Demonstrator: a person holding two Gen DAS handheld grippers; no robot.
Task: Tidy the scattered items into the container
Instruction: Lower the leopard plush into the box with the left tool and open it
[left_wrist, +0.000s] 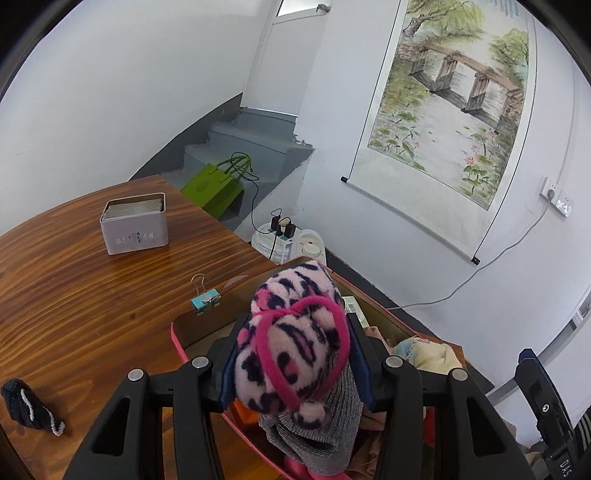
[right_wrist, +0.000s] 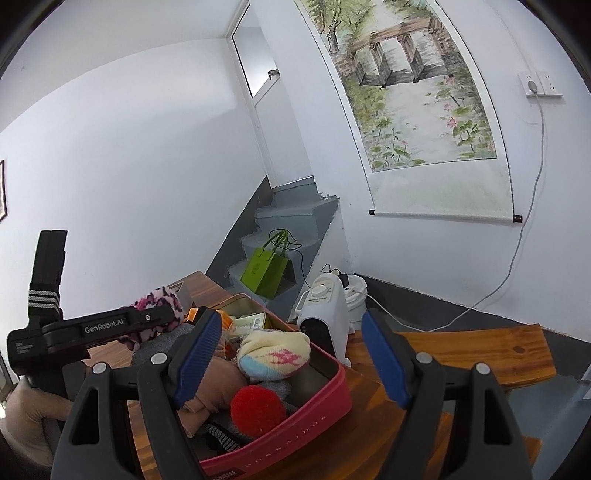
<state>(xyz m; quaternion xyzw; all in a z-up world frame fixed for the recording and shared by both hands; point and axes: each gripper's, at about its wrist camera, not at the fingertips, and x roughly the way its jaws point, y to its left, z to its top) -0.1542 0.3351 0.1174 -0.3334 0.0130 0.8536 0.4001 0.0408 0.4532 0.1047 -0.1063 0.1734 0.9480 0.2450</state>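
Our left claw (left_wrist: 295, 354) is closed on a fluffy pink sock with dark leopard spots and a grey knit cuff (left_wrist: 295, 332). Its blue pads press the sock from both sides, and the cuff hangs down between them. We hold it directly above the pink rectangular tin container (left_wrist: 177, 332), which we judge is the right place to let go so that it drops inside.

Our right claw (right_wrist: 291, 354) is spread wide with nothing between its pads. It hovers over the near right corner of the same container (right_wrist: 332, 391), probably out of the way while the left one delivers.

Inside the tin we count one rolled cream sock with pastel patches (right_wrist: 273, 354), one red fuzzy ball (right_wrist: 256, 410), one beige fabric bundle (right_wrist: 207, 387) and one small printed carton (right_wrist: 253, 321); other pieces below are too tangled to count.

Out on the brown wooden counter (left_wrist: 92, 295) three things are left: one teal binder clip with wire handles (left_wrist: 205, 299) just beside the container's far rim, one rolled black sock with a white edge (left_wrist: 31, 410) well apart at the left, and one open grey tin box (left_wrist: 135, 223) farther back.
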